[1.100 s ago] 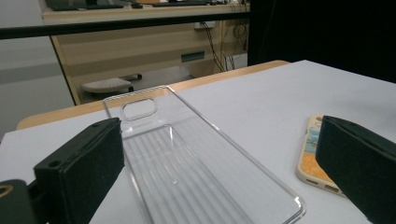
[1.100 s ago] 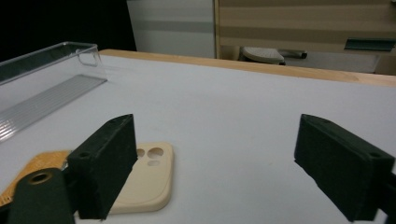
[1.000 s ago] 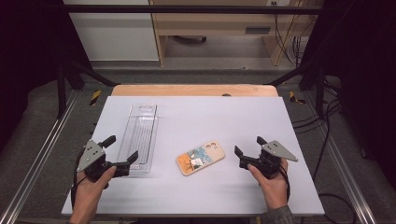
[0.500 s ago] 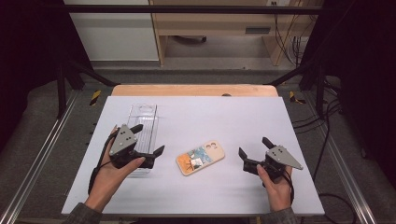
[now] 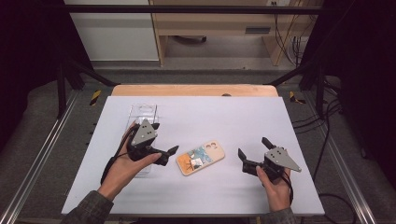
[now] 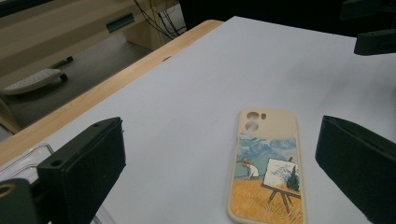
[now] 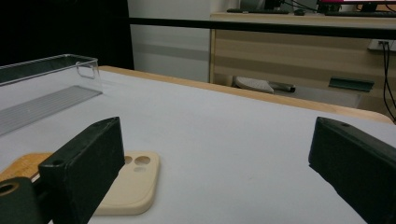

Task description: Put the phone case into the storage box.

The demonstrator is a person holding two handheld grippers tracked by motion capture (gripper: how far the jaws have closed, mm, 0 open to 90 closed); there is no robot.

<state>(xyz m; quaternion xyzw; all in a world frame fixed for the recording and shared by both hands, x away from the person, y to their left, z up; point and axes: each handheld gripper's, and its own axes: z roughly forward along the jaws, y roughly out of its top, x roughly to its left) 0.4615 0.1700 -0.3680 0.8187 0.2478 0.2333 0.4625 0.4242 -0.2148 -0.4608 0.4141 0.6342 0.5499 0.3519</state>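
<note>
Case (image 6: 267, 168) between left fingers (image 6: 84, 172)

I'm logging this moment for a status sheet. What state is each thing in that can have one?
Phone case: flat on the table, painted side up, not held.
Clear tray: upright, nothing visible inside.
Left tool: open, jaws toward the phone case, holding nothing.
Right tool: open, holding nothing, apart from the phone case.

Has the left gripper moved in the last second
Yes. The left gripper has moved inward, toward the phone case, which has stayed put; it now sits over the clear tray.
</note>
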